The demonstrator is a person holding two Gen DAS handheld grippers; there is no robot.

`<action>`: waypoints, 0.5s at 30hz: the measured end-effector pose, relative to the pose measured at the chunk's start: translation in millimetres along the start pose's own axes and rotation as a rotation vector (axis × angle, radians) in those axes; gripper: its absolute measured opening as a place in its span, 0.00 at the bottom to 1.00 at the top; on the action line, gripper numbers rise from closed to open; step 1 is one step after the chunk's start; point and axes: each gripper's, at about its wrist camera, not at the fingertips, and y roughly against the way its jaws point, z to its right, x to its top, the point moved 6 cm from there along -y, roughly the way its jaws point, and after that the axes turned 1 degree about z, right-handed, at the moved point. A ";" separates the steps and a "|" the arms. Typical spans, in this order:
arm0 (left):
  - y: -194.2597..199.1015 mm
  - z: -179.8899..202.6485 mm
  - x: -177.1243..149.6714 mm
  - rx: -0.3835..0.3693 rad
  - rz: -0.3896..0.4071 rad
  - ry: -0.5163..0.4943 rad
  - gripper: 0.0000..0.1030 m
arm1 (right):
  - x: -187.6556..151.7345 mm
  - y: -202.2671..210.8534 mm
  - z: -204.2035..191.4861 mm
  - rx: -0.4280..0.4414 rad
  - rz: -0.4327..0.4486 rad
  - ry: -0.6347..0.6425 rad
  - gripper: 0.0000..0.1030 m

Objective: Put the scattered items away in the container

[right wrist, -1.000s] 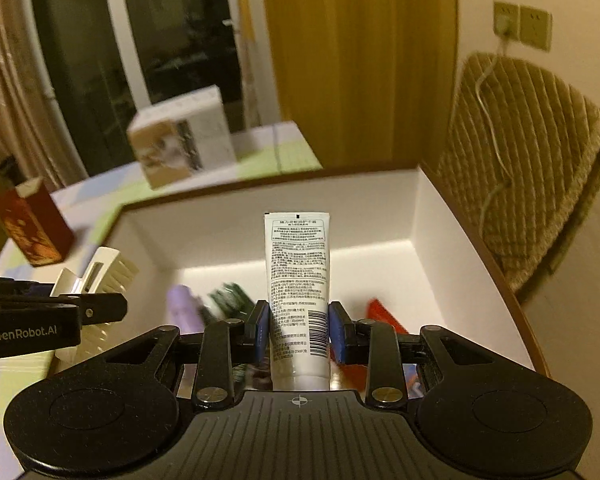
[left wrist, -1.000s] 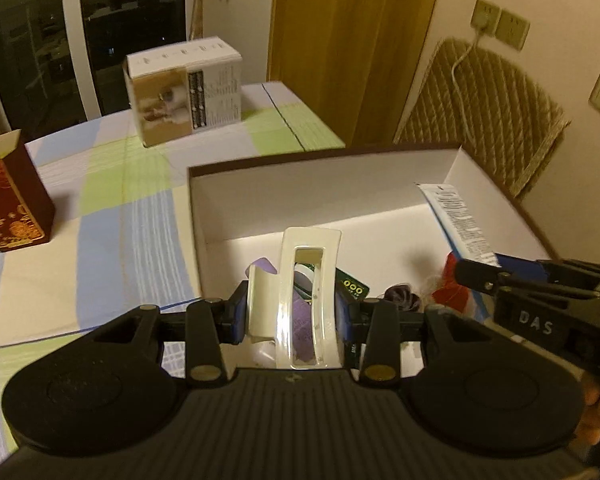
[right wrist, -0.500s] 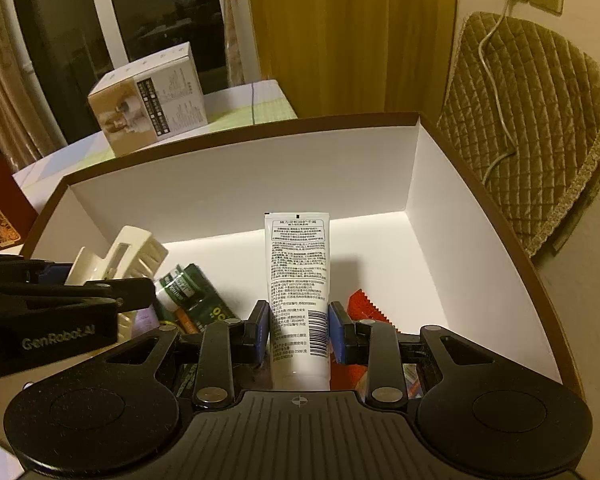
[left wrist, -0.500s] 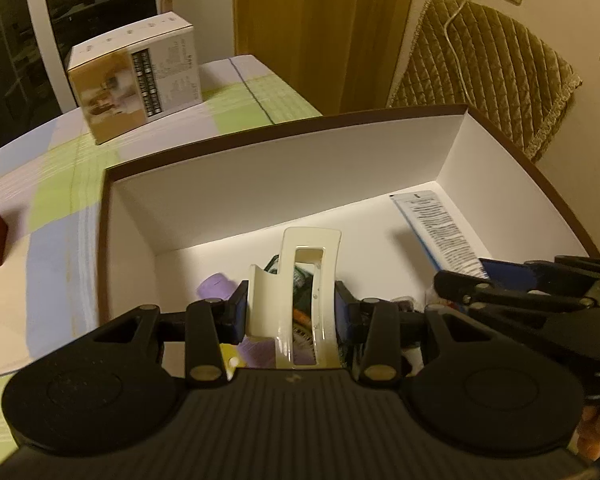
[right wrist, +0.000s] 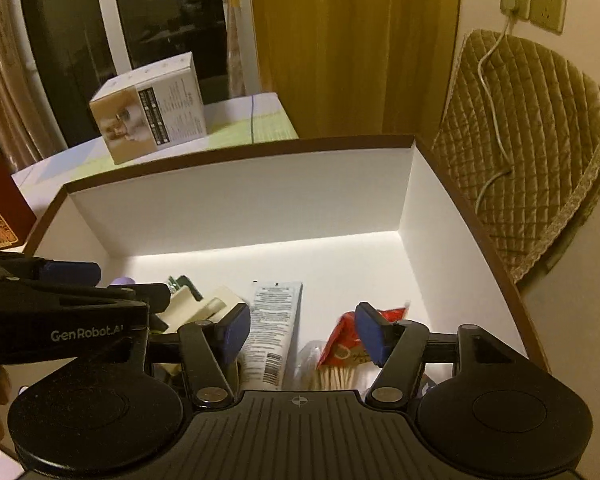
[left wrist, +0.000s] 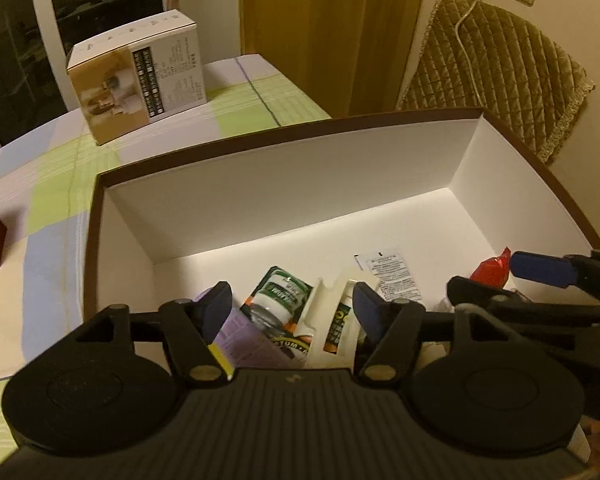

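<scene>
- Left wrist view: the left gripper (left wrist: 292, 306) hangs over the white box (left wrist: 300, 184), jaws spread wide and empty; a cream hair clip (left wrist: 332, 320) lies inside below it.
- Right wrist view: the right gripper (right wrist: 302, 330) has its jaws spread too; the white tube (right wrist: 274, 328) lies on the box floor between them.

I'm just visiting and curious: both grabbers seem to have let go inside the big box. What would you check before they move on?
1. Left gripper open: ok, its jaws stand wide apart.
2. Right gripper open: ok, jaws spread.
3. Cream hair clip inside the box: ok, it lies on other items, though close to one left finger.
4. White tube inside the box: ok, lying flat on the floor between the right jaws.
5. Grippers apart from each other: cannot tell, they sit very close side by side.
6. More scattered items left on the table: cannot tell, only part of it shows.
</scene>
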 end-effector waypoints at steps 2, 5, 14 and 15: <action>1.9 1.0 -1.0 0.004 -0.009 -0.007 0.62 | 0.1 2.0 -3.1 -0.006 -0.006 0.022 0.63; 6.3 3.7 -4.0 0.030 -0.017 -0.037 0.68 | -1.0 6.6 -4.5 -0.009 -0.014 0.034 0.63; 44.5 -14.6 -10.1 0.077 0.002 0.051 0.83 | 3.0 47.3 -1.3 0.057 0.100 -0.051 0.92; 49.8 -16.5 -12.2 0.073 0.000 0.063 0.84 | 3.0 52.1 -1.9 0.069 0.107 -0.062 0.92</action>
